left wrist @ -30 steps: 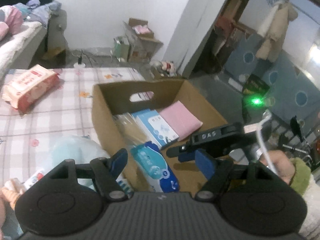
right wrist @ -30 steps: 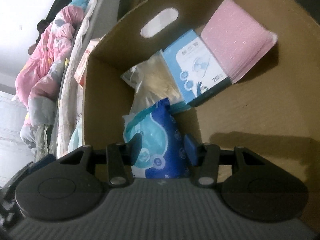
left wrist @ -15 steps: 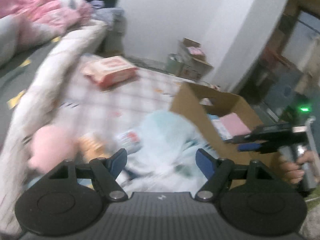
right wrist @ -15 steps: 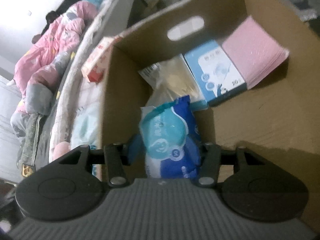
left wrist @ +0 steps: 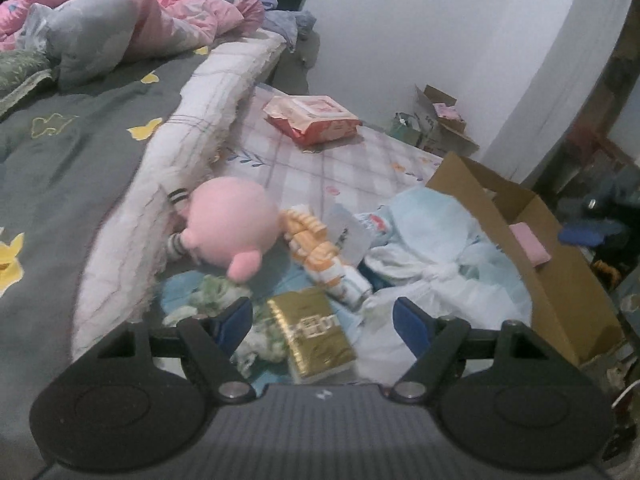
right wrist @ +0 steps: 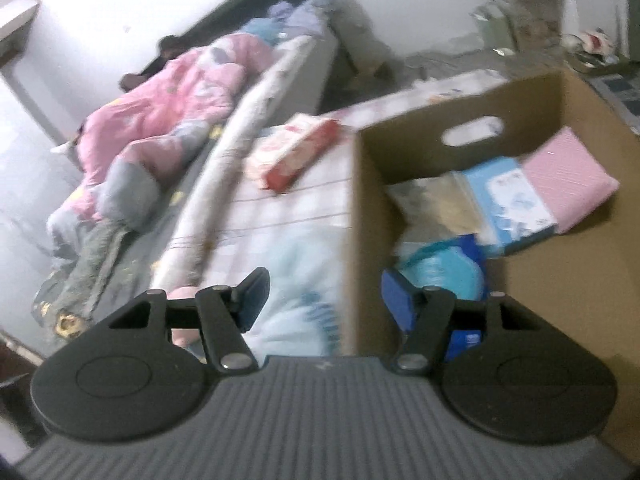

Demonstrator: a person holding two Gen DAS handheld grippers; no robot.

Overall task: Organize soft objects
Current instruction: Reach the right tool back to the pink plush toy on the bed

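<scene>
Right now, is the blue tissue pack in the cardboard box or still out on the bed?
In. The blue tissue pack lies inside the cardboard box, below the pale-blue pack.

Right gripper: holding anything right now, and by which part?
Nothing. The right gripper has its jaws opening and empty; the blue tissue pack lies free inside the cardboard box. The left gripper is open and empty too.

- Home bedroom, lived-in & cluttered.
- Bed (left wrist: 72, 152) w/ grey star-print cover; crumpled pink quilt (left wrist: 132, 4) at the far end by a dark headboard (right wrist: 240, 12).
- Checked mat (left wrist: 320, 160) beside bed, strewn w/ pink plush toy (left wrist: 232, 224), tissue pack (left wrist: 316, 118), pale blue cloth (left wrist: 436, 240).
- Cardboard box (right wrist: 560, 280) holding soft packs.
- White walls; more boxes (left wrist: 436, 120) piled in the corner.
</scene>
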